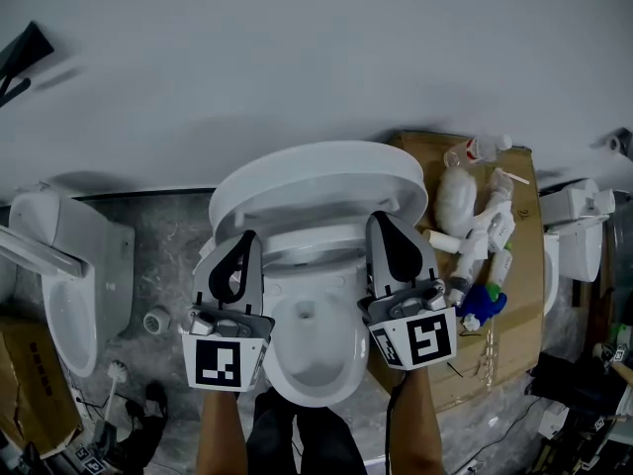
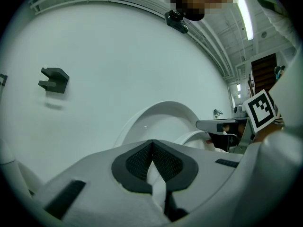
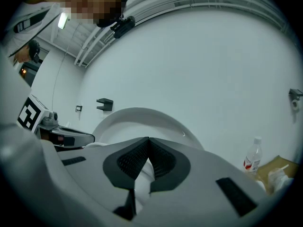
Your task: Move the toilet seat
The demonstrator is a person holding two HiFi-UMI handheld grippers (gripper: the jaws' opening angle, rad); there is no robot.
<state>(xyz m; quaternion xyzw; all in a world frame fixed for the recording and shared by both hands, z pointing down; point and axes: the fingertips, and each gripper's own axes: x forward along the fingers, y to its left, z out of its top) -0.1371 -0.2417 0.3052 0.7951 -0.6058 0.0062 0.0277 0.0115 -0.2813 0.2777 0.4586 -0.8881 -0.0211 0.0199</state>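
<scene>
A white toilet stands in the middle of the head view, its bowl [image 1: 309, 359] open. The lid [image 1: 316, 178] is raised and leans back toward the wall. The seat ring [image 1: 315, 248] sits tilted just in front of the lid. My left gripper [image 1: 244, 237] is shut, its tip at the seat's left side. My right gripper [image 1: 379, 218] is also shut, its tip at the seat's right side. Whether the tips touch the seat I cannot tell. In the left gripper view the tips [image 2: 152, 143] meet with the lid [image 2: 161, 113] beyond them. The right gripper view shows the same: tips [image 3: 148, 141] closed, lid [image 3: 142, 119] beyond.
A cardboard sheet [image 1: 514, 295] right of the toilet carries bottles, bags and a blue item [image 1: 483, 303]. Other toilets stand at the left [image 1: 69, 285] and right [image 1: 574, 240]. A brown box [image 1: 30, 384] sits at the lower left. The white wall holds a black bracket [image 2: 53, 79].
</scene>
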